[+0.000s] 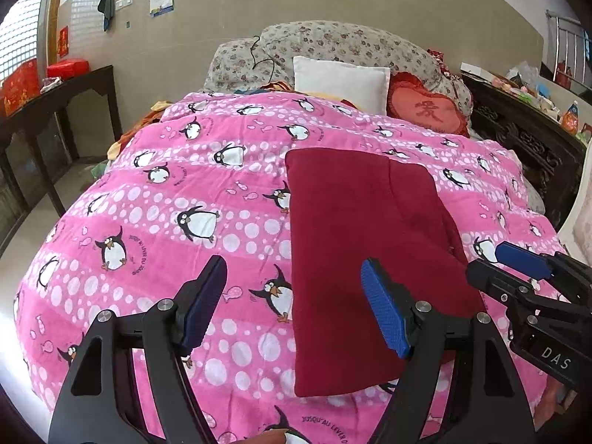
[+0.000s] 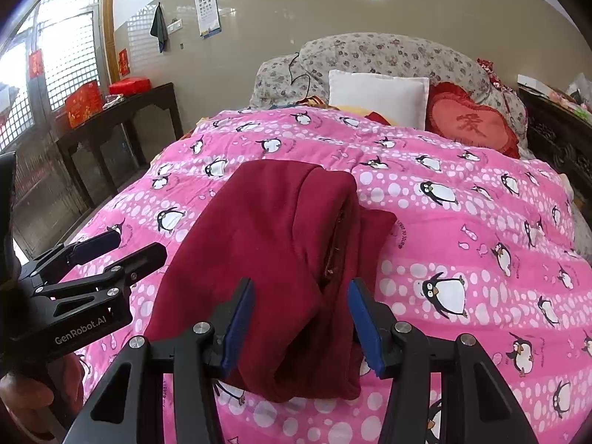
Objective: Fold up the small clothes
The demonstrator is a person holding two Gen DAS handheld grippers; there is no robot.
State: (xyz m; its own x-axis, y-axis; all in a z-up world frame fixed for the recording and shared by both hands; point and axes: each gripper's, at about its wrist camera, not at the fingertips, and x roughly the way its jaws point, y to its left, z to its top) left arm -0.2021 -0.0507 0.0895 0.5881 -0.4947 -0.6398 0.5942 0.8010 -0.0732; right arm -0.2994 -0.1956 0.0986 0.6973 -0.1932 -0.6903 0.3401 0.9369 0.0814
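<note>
A: The dark red garment [image 1: 362, 259] lies folded lengthwise on the pink penguin quilt [image 1: 177, 192]. Both grippers — left gripper [image 1: 296, 303], right gripper [image 2: 301, 327] — hang parted, holding nothing.

B: Risk: grab only the top layer — the fold slides apart.

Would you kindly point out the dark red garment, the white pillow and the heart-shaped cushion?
dark red garment [image 1: 355, 229]: left wrist view, middle of its folded top layer.
white pillow [image 2: 377, 98]: right wrist view, centre of its front face.
heart-shaped cushion [image 2: 471, 122]: right wrist view, middle, on the embroidered character.
</note>
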